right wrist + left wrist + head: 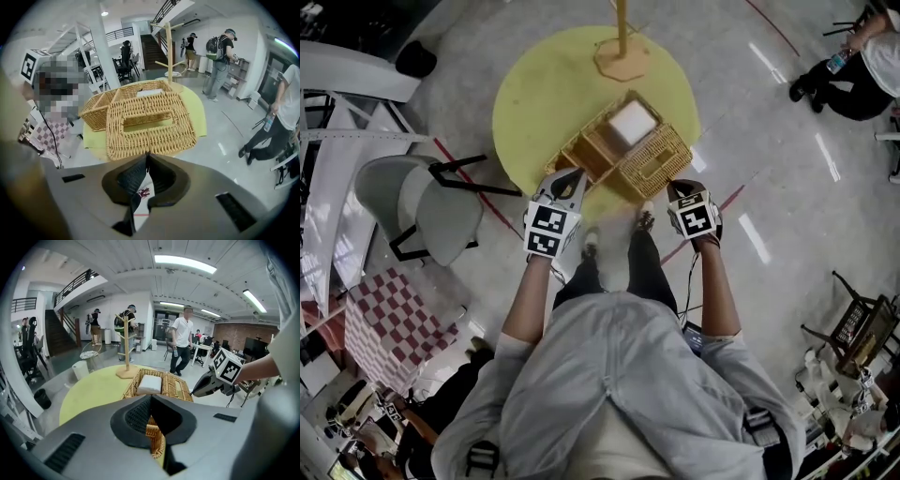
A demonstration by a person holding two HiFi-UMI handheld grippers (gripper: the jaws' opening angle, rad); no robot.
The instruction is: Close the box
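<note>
My left gripper (pixel 574 175), jaws closed tip to tip, meets the open wicker box (pixel 598 148) at its near-left corner. The box sits by the round yellow table's (pixel 534 103) near edge, its slotted lid (pixel 656 161) lying flat. My right gripper (pixel 676 186), jaws together and empty, is just beside the lid.

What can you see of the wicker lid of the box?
The lid is a rectangular panel woven of pale wicker, with a long slot in its middle through which the yellow table shows. It lies open, almost flat on that table, its far edge against the box base. The shut right claw points at it from close by.
</note>
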